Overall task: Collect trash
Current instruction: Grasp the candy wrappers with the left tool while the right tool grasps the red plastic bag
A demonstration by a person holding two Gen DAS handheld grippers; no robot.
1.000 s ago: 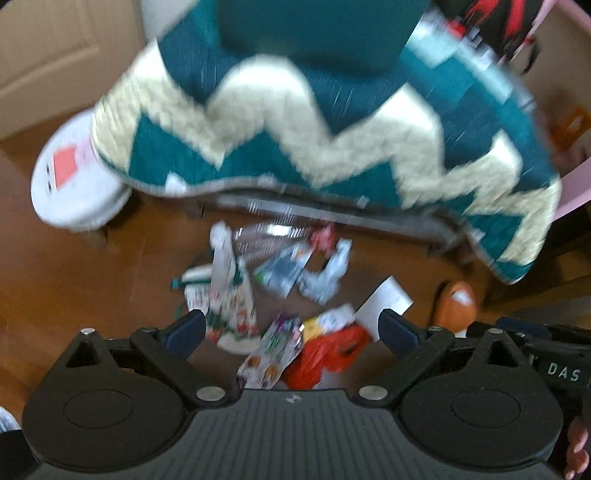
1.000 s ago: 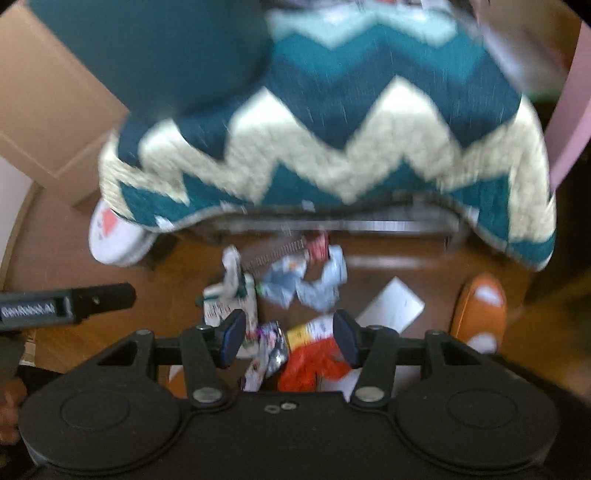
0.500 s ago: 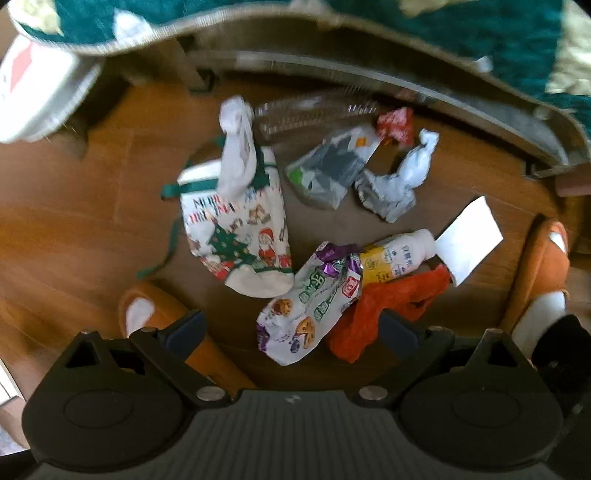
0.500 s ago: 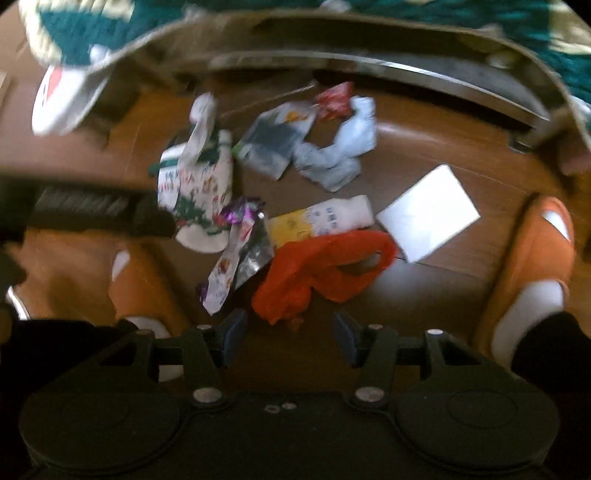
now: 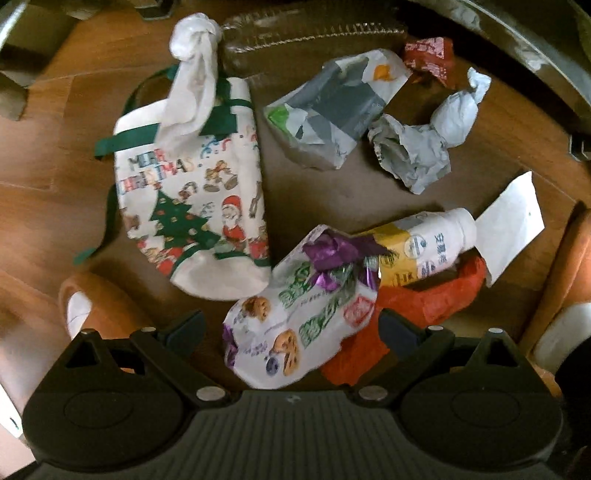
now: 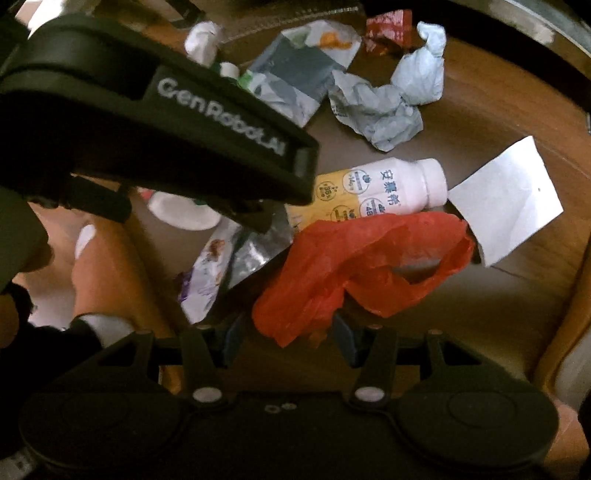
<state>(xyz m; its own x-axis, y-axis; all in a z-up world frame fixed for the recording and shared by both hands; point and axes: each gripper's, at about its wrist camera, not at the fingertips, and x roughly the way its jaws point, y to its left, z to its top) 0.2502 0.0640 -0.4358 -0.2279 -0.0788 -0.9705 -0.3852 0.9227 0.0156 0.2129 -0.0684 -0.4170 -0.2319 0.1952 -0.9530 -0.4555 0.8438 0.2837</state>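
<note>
Trash lies on a wooden floor. My left gripper is open, its jaws on either side of a white cookie wrapper. Beside the wrapper lie a red plastic bag, a yellow and white bottle and a white paper sheet. Further off are a Christmas drawstring bag, a grey wrapper and crumpled paper. My right gripper is open just above the red plastic bag, whose lower edge hangs between the jaws. The bottle and the left gripper's body show there too.
Orange slippers on the person's feet stand at both sides, the other at the right edge. A furniture frame runs across the back. A clear plastic tray and a red wrapper lie near it.
Both grippers dropped from a raised view of the zigzag blanket down close to the trash. The left one now straddles the cookie wrapper; the right one hovers at the red bag.
</note>
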